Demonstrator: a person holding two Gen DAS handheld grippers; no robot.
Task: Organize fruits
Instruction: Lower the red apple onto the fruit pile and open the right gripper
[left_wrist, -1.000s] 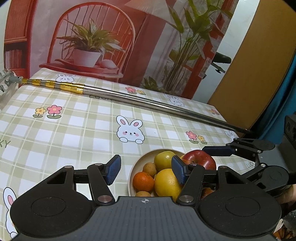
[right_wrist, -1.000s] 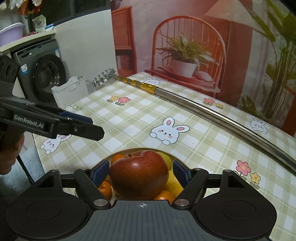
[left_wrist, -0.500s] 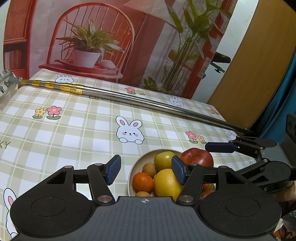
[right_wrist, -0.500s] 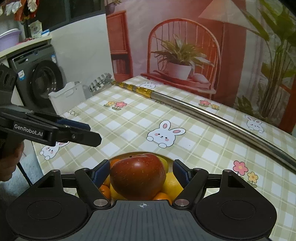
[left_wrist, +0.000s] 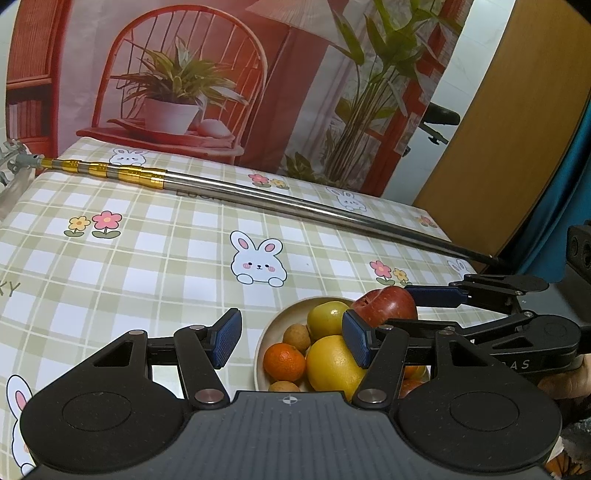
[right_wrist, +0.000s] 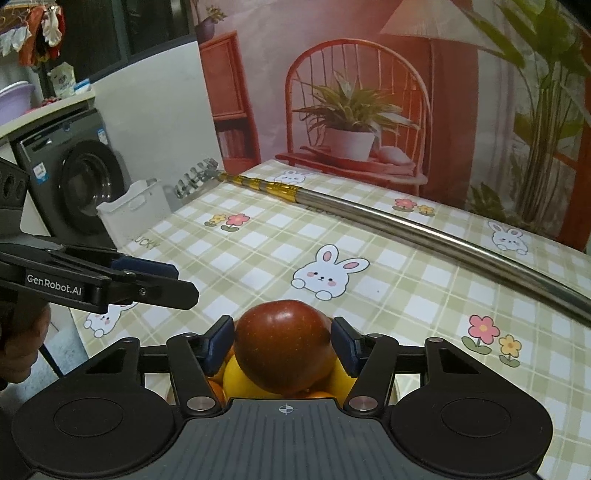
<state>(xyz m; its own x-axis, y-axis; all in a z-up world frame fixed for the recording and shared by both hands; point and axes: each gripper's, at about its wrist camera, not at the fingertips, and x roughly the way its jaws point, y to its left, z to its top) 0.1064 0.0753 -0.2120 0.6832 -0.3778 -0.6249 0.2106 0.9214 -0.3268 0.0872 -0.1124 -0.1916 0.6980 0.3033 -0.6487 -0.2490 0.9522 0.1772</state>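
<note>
A cream bowl (left_wrist: 281, 316) at the near edge of the checked tablecloth holds a pile of fruit: a mandarin (left_wrist: 284, 362), a big yellow citrus (left_wrist: 332, 363), a green-yellow fruit (left_wrist: 327, 317) and small brown ones. On top of the pile sits a red apple (right_wrist: 284, 347). My right gripper (right_wrist: 283, 343) is closing its jaws, and both blue pads touch the apple's sides. From the left wrist view the apple (left_wrist: 388, 304) shows between the right fingers (left_wrist: 436, 295). My left gripper (left_wrist: 291, 339) hangs open over the bowl's left rim, with nothing gripped.
A long metal telescopic pole (left_wrist: 295, 203) lies across the far side of the table. Beyond the table's left edge stand a white basket (right_wrist: 133, 210) and a washing machine (right_wrist: 77, 173). A person's hand (right_wrist: 22, 343) holds the left gripper.
The right jaws have come in from a wider stance onto the sides of the red apple. The left gripper has stayed still and open.
</note>
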